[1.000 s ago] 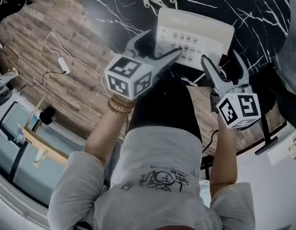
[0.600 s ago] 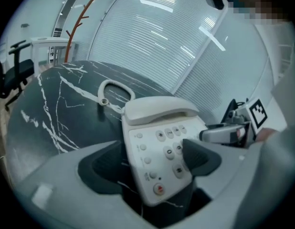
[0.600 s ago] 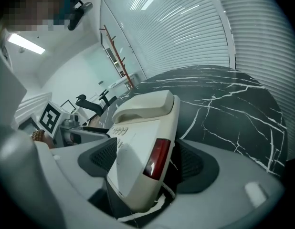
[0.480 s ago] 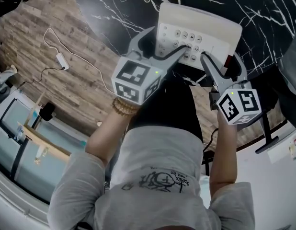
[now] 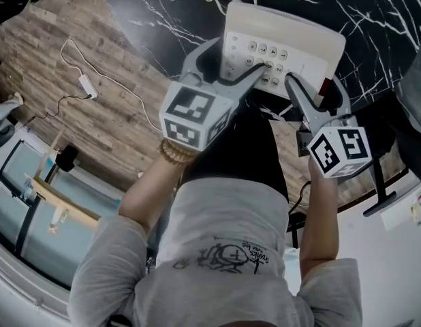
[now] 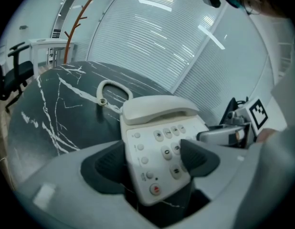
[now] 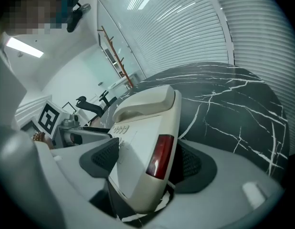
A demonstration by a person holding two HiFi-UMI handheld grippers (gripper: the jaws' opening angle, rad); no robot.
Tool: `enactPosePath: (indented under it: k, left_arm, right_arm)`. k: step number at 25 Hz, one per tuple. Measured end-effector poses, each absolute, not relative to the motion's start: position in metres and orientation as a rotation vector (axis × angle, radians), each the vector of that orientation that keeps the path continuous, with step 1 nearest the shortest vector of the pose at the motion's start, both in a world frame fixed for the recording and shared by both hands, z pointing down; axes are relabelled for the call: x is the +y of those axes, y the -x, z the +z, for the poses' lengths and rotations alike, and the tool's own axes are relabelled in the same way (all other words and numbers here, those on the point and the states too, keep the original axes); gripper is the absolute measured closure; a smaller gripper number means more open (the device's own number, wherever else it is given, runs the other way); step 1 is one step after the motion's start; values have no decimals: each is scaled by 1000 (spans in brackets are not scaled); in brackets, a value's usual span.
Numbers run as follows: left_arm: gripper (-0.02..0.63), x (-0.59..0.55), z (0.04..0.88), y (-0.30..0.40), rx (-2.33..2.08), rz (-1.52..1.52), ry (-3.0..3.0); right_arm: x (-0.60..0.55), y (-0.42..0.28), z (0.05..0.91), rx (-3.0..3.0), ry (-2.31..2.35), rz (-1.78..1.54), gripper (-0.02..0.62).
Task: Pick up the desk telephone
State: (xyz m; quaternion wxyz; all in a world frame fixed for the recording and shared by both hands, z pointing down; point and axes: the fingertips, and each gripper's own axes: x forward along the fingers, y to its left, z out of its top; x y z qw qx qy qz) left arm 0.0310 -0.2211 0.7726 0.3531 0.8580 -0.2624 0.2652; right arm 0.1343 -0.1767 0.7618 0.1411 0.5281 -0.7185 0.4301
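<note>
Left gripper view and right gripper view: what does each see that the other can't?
Only the left gripper view shows the small red button and a white loop lying behind. Only the right gripper view shows the red panel on the side. Both show the desk telephone on the black marble table, between the tongs of the left gripper or right gripper, which have just been closing.

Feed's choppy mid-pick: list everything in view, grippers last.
cream plastic desk telephone: one, cream, table's near edge
black marble-look table: one, black, under telephone
white looped cord: one, white, behind telephone
wood-plank floor: one, brown, left of table
white cable with adapter: one, white, on floor
black office chair: one, black, beyond table, left
grey shirt: one, grey, person's torso
left gripper: one, grey, jaws astride telephone's left corner, just closing
right gripper: one, grey, jaws astride right corner, just closing
</note>
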Motion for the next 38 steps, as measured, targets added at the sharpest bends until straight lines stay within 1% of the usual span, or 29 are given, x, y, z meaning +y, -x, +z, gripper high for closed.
enactPosePath:
  k: [7, 13, 25, 38]
  left_arm:
    - [236, -222, 744, -33, -697, 706, -2241]
    - [236, -231, 695, -31, -735, 716, -2283]
    - [236, -235, 565, -29, -811, 644, -2342]
    - [236, -247, 416, -30, -882, 450, -2438]
  right_arm:
    - [-175, -136, 737, -2087, -1554, 1273, 236]
    - [-182, -133, 693, -2129, -1585, 1263, 236]
    - [-188, -132, 567, -2195, -1617, 1214, 233]
    - [-202, -133, 417, -2333, -1682, 1004, 233]
